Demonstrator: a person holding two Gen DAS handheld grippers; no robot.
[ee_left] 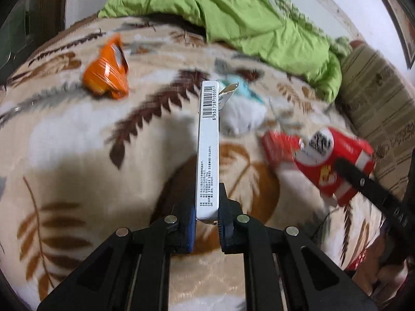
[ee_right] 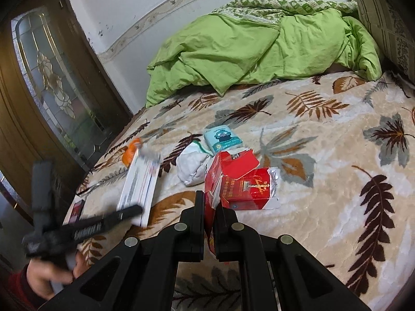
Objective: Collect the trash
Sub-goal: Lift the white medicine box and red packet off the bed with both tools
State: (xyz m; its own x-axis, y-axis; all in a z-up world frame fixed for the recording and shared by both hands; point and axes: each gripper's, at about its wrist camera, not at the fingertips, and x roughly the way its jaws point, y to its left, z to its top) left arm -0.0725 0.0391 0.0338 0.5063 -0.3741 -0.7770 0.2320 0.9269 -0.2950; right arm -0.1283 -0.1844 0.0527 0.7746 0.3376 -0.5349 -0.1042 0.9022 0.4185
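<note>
grippers both loaded. left gripper [ee_left: 207, 216] is clamped on the near end of a long white box [ee_left: 208, 150], held edge-up with its barcode end pointing straight ahead, clear of the leaf-print blanket [ee_left: 77, 142] below. right gripper [ee_right: 209, 223] is clamped on the torn lower flap of a red carton [ee_right: 228, 167], which extends forward from the fingertips; a crumpled red cigarette pack [ee_right: 249, 189] lies touching the carton, just ahead and right of the fingertips.

ahead of the right gripper, beyond the carton, lies a wad of white tissue [ee_right: 193, 165], and past it a small teal tissue packet [ee_right: 223, 138]. an orange wrapper [ee_left: 107, 71] rests on the blanket ahead and to the left of the left gripper, well apart from the box. a green quilt [ee_right: 246, 49] is heaped at the far side of the bed. a wooden door with patterned glass [ee_right: 49, 88] stands to the left.
</note>
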